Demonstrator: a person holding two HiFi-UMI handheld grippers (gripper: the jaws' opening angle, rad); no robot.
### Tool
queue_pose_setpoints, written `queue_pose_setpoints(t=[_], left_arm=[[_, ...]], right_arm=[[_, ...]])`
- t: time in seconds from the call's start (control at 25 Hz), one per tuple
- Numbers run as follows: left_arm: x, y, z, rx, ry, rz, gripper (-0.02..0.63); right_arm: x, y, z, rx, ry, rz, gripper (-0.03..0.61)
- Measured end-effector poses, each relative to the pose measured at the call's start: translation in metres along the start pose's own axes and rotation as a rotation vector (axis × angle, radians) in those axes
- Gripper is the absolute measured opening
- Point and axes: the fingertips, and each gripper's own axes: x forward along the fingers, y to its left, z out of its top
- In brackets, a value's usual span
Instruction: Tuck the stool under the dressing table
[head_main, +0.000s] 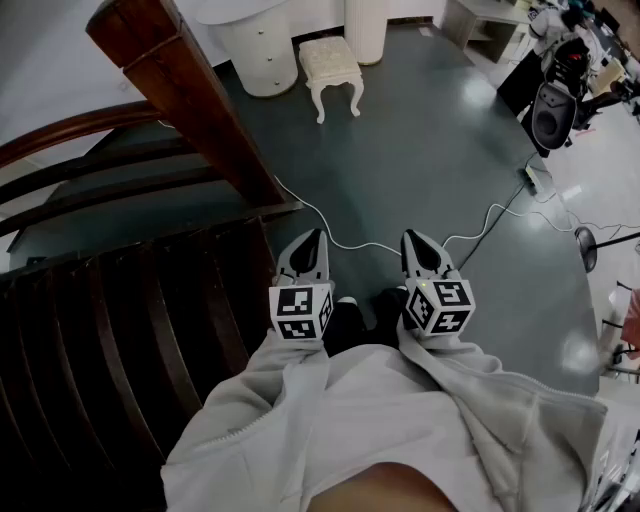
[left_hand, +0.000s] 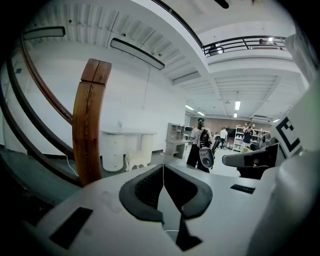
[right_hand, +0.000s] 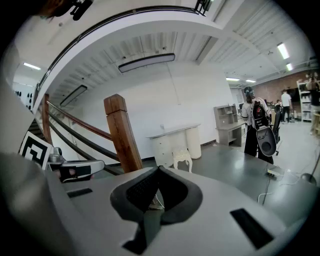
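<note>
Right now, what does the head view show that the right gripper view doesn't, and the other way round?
Head view only: the person's grey sweatshirt and the dark stair steps at the left.
Right gripper view only: the ceiling with its long lights.
Both: the stool, which stands on the floor in front of the dressing table and is not tucked under it; the wooden post; and the right tongs, shut and empty.
</note>
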Motion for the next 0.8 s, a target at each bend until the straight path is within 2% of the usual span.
queue_pose_setpoints(t=[0.24, 0.6, 0.8], left_arm=[[-0.003, 0.015, -0.001, -0.014, -0.010, 0.007, 0.016], [-0.013, 0.025, -0.003, -0.038, -0.014, 0.005, 0.016], [-0.016, 0.033, -0.011, -0.047, 0.001, 0.021, 0.015]], right_arm=[[0.005, 0.000, -0.006, 0.030, 0.013, -0.044, 0.049], [0.007, 0.023, -0.003, 0.009, 0.012, -0.025, 0.049], [0.011, 0.028, -0.013, 0.039, 0.030, -0.013, 0.049]])
